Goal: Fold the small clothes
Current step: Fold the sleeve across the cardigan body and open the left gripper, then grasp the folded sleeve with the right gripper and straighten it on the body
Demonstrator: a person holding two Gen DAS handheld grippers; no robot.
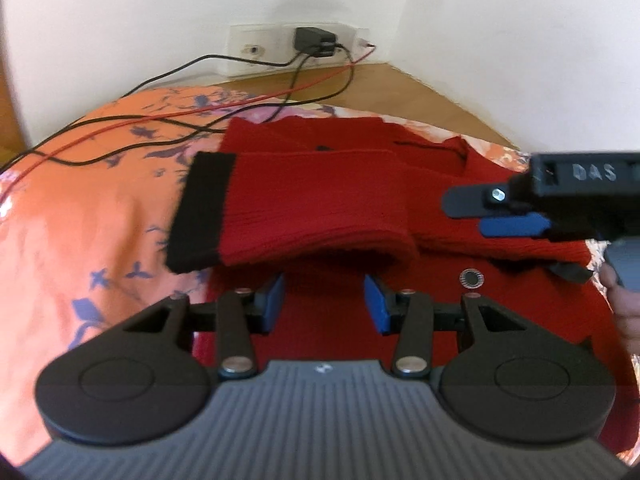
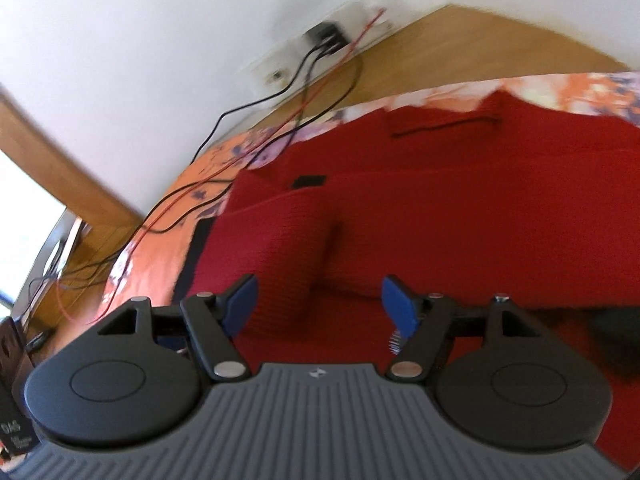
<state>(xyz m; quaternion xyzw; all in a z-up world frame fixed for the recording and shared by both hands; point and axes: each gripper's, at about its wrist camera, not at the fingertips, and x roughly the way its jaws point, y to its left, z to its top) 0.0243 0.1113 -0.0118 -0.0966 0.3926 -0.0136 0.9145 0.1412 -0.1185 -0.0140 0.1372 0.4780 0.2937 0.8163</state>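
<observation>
Lay spread on the orange floral bedsheet point(image 1: 100, 208): a red knitted sweater point(image 1: 332, 300), its black-cuffed sleeve point(image 1: 280, 216) folded across the body. Hovered just above the sweater with pads apart, gripping nothing: left tool point(image 1: 324, 300). Likewise parted and empty over the sweater: right tool point(image 2: 318, 304). Trailed beyond the sweater: black and red cables point(image 1: 168, 128).

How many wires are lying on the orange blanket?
3, as far as shows: one red wire and two black wires, all running from the wall socket across the orange blanket toward the left. More may hide behind the red sweater.
</observation>
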